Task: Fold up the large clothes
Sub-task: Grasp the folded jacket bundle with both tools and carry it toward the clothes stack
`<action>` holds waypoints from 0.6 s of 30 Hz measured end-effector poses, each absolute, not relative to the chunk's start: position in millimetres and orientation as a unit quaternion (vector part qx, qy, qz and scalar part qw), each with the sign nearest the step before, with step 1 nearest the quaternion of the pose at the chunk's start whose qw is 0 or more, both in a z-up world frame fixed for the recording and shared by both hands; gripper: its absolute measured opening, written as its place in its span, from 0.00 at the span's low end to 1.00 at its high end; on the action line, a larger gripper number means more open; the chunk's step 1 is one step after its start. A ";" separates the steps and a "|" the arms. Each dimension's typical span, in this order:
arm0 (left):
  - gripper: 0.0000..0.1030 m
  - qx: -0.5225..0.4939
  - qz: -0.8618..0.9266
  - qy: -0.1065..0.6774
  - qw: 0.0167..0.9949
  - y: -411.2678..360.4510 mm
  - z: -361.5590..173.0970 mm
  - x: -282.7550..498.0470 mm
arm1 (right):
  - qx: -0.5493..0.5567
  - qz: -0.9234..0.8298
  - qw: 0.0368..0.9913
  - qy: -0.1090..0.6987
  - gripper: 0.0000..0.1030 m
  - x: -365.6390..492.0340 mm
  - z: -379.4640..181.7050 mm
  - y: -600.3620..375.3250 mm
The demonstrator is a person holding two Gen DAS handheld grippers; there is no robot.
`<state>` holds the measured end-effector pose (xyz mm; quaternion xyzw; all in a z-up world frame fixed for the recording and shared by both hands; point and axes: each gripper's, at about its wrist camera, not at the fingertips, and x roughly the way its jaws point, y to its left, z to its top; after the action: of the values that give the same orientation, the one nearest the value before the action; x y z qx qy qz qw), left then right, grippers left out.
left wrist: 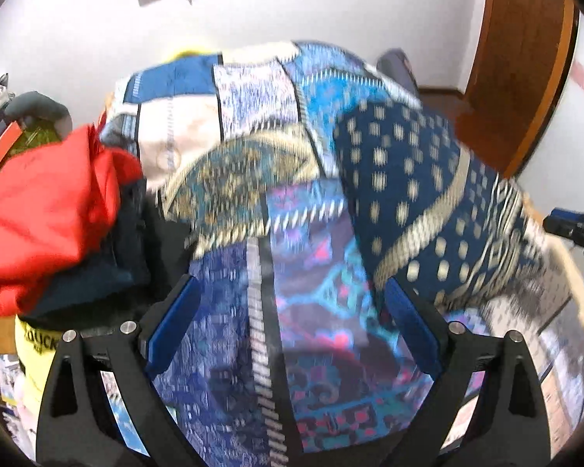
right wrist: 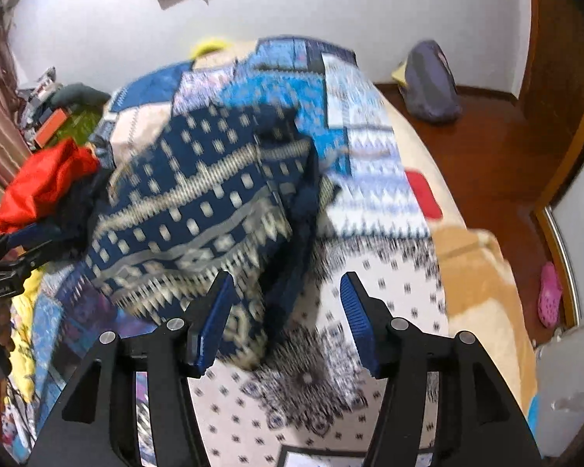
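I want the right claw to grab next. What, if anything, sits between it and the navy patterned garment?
Nothing visible. The right claw is open, and the navy patterned garment lies directly ahead on the patchwork bedspread, its near edge between the fingers.

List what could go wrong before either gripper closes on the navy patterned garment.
1. The navy patterned garment lies crumpled on a patchwork bedspread; the open right gripper might pinch both layers.
2. The red cloth sits heaped close to the left gripper and could snag.
3. Both views are motion-blurred, so edges are hard to pick.
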<state>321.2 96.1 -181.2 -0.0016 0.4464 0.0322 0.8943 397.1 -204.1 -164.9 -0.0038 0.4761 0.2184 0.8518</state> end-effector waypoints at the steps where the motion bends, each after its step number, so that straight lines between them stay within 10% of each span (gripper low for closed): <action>1: 0.93 -0.008 0.031 0.441 0.897 97.5 -176.0 326.4 | 0.000 0.218 0.854 0.472 0.54 400.9 -161.8 -201.3; 18: 0.93 -0.220 -0.124 0.510 0.822 99.8 -240.1 432.5 | 0.166 0.235 0.771 0.568 0.75 478.7 -251.8 -206.2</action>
<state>432.5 99.8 -240.1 -0.2197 0.5104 -0.1243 0.8220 478.7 -206.2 -251.8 0.1657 0.5683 0.2352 0.7709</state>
